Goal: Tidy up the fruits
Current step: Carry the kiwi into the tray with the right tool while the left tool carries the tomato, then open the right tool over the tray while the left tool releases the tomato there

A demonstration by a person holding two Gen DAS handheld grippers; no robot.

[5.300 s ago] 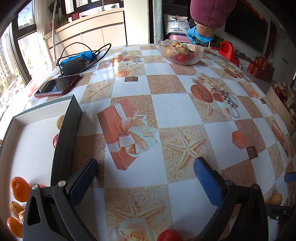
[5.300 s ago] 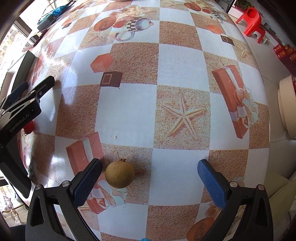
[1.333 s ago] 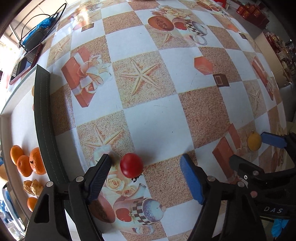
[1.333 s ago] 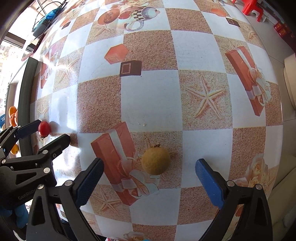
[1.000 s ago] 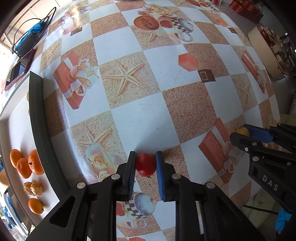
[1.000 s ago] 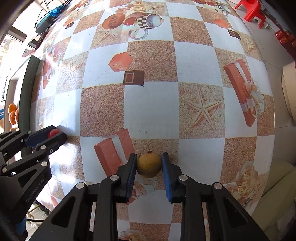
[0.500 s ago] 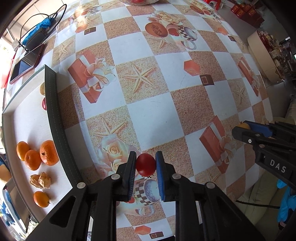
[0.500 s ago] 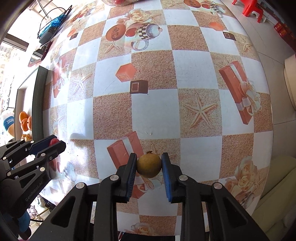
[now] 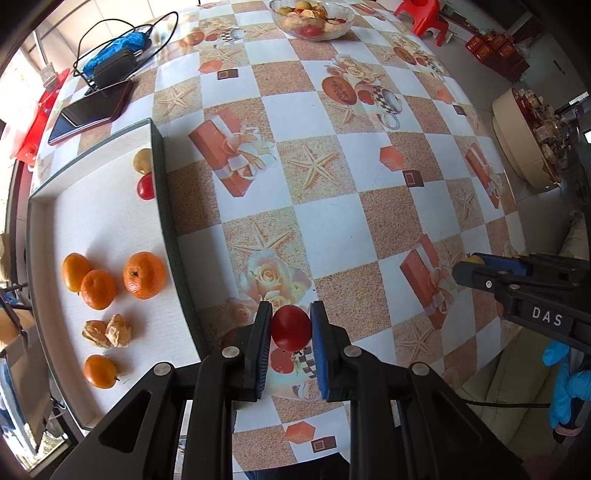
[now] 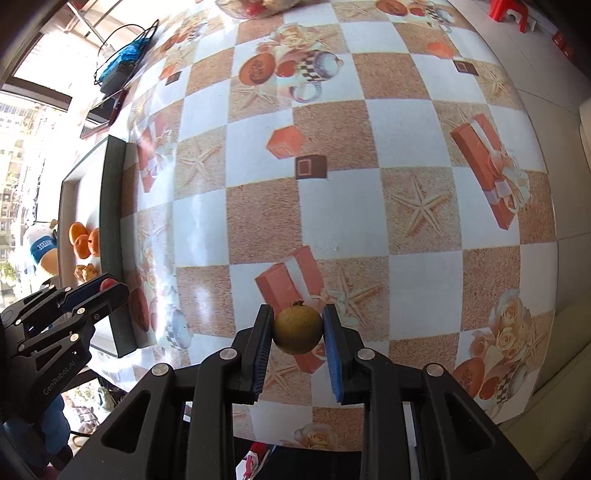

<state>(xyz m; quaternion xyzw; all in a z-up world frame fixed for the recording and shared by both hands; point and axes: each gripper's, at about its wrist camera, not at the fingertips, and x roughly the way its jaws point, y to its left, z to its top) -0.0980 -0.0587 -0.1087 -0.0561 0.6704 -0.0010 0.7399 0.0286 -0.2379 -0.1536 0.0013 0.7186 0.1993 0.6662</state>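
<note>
My left gripper [image 9: 291, 328] is shut on a small red tomato [image 9: 291, 328] and holds it above the patterned table. My right gripper [image 10: 297, 332] is shut on a round brownish-yellow fruit [image 10: 297, 331], also lifted off the table. A white tray [image 9: 92, 221] with a dark rim lies at the left. It holds three oranges [image 9: 144, 275], a smaller orange [image 9: 99, 371], dried husked fruits [image 9: 109, 334], a red tomato [image 9: 146, 186] and a yellow-brown fruit [image 9: 142, 160]. The right gripper also shows at the right of the left wrist view [image 9: 480, 264], the left gripper at the left of the right wrist view [image 10: 105, 288].
A glass bowl [image 9: 312, 16] of mixed fruit stands at the far end of the table. A phone [image 9: 92, 109], a black charger with cables [image 9: 110, 70] and a blue glove lie at the far left. The table edge runs close below both grippers.
Both grippers have shut on their fruits and lifted them up from the table. The view has pulled back, so more of the tray and the far bowl shows.
</note>
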